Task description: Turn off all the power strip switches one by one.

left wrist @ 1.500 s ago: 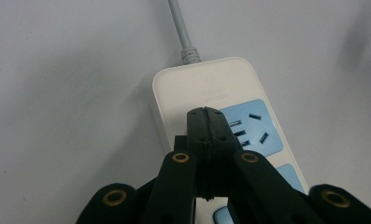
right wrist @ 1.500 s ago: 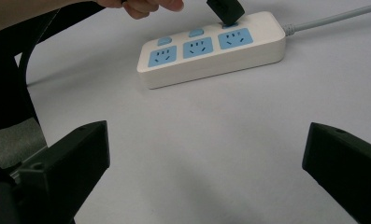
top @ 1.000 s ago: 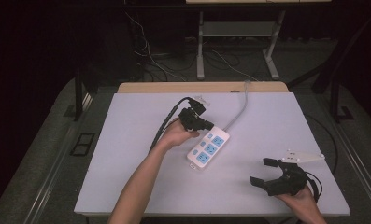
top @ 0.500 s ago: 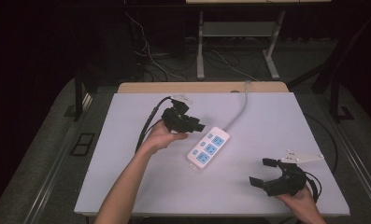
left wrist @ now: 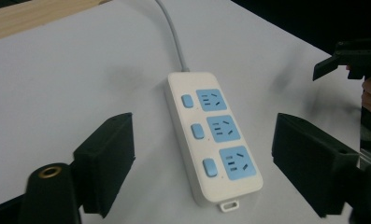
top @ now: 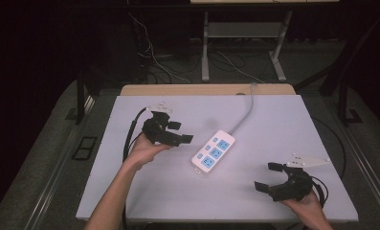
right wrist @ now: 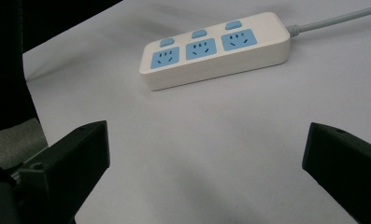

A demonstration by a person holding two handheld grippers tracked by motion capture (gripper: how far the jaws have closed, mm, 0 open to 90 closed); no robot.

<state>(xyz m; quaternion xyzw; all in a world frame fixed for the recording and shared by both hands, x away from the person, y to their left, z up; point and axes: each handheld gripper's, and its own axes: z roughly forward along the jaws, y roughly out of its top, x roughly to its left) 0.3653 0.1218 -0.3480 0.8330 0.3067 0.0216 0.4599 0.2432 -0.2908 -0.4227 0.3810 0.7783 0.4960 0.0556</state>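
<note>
Dark floor and loose wires sit behind our white desk (top: 139, 191). We hold the left gripper (top: 178, 132) at 9 o'clock from the power strip (top: 214, 151), jaws wide apart and holding nothing. The right gripper (top: 269, 176) waits at 4 o'clock, jaws apart too. If we grab one end, the strip may spin or slide, because its stiff grey cord (top: 245, 110) pulls toward 12. It looks white and smooth, with three blue sockets and three blue buttons, lying flat mid-desk.
</note>
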